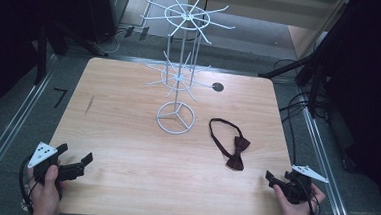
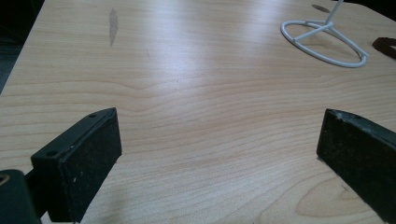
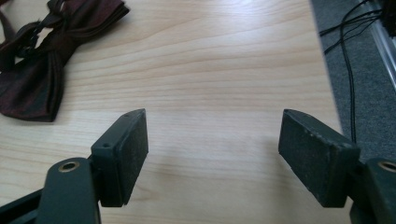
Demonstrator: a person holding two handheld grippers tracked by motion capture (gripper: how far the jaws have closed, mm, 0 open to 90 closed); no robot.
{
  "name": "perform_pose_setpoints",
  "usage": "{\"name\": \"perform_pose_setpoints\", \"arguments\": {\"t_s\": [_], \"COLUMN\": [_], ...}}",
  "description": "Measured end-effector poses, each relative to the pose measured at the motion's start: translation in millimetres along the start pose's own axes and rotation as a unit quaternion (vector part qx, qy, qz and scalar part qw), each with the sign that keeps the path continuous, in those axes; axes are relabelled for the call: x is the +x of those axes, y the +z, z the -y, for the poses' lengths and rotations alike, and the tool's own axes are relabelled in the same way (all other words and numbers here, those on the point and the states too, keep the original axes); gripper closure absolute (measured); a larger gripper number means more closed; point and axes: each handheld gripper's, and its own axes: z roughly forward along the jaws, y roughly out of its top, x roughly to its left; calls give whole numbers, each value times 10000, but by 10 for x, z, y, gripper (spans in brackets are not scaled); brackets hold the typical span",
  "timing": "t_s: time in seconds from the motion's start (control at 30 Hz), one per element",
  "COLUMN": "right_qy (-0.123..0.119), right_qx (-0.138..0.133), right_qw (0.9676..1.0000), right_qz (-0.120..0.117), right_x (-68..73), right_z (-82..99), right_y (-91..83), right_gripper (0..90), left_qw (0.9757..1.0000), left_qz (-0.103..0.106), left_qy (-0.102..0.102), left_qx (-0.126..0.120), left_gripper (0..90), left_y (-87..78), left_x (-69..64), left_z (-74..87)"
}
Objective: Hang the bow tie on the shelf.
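A dark red bow tie with its neck strap lies flat on the wooden table, right of centre. It also lies at the top left of the right gripper view. A white wire display stand with two tiers of hooks rises at the table's middle back; its ring base is in the left gripper view. My left gripper rests open at the near left corner, empty. Open and empty too, my right gripper sits near the front right edge, just right of the bow tie.
A small dark round hole marks the table behind the stand. Black cables run over the grey floor off the table's right edge. Metal rails flank both sides. A dark scuff marks the wood at the left.
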Motion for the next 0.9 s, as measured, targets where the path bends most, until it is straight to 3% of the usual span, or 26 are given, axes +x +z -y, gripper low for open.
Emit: {"name": "perform_pose_setpoints", "arguments": {"t_s": [0.03,0.07,0.1,0.2,0.23,0.33,0.37,0.4,0.43,0.47,0.5,0.53,0.57,0.6,0.63,0.7,0.73,0.8,0.83,0.87,0.9], "right_qy": [-72,-72,-213,-338,-338,-570,-686,-686,-741,-741,-866,-866,-998,-998,-1079,-1084,-1175,-1210,-1258,-1258,-1385], "right_qx": [286,286,555,973,973,1381,1571,1571,1788,1788,1995,1995,2214,2214,2406,2463,2609,2658,2836,2836,2913], "right_qw": [9996,9996,9982,9947,9947,9888,9852,9852,9811,9811,9760,9760,9700,9700,9646,9631,9582,9564,9506,9506,9465], "right_qz": [-16,-16,46,-30,-30,2,-1,-1,-15,-15,67,67,89,89,47,37,78,77,34,34,101], "right_x": [62,62,130,211,211,315,381,381,459,459,542,542,628,628,707,735,822,850,936,936,1015], "right_z": [-79,-79,-158,-277,-277,-440,-554,-554,-674,-674,-789,-789,-898,-898,-1002,-1035,-1127,-1153,-1214,-1214,-1257], "right_y": [28,28,65,128,128,190,220,220,252,252,296,296,344,344,392,413,466,482,547,547,602], "right_gripper": [251,251,252,251,251,239,230,230,225,225,211,211,185,185,154,141,118,94,9,9,0], "left_qw": [10000,10000,10000,10000,10000,10000,10000,10000,10000,10000,10000,10000,10000,10000,10000,10000,10000,10000,10000,10000,10000], "left_qz": [10,10,15,14,11,12,11,11,9,8,15,15,15,15,15,17,22,24,28,28,31], "left_qy": [-6,-6,-11,2,3,-2,-7,-7,-9,-10,-6,-6,-20,-20,-21,-11,-10,-13,-12,-12,-16], "left_qx": [2,2,2,11,12,3,1,1,2,1,-1,-1,-17,-17,-14,-4,-2,-2,1,1,0], "left_gripper": [4,4,4,4,4,4,4,4,4,4,4,4,4,4,4,4,4,4,4,4,4], "left_y": [-2,-2,-3,-3,-2,0,0,0,0,0,0,0,2,2,2,1,1,1,1,1,2], "left_x": [3,3,4,5,4,4,4,4,4,4,5,5,5,5,6,8,8,8,9,9,9], "left_z": [0,0,0,0,0,0,0,0,0,0,0,0,1,1,1,0,0,0,0,0,0]}}
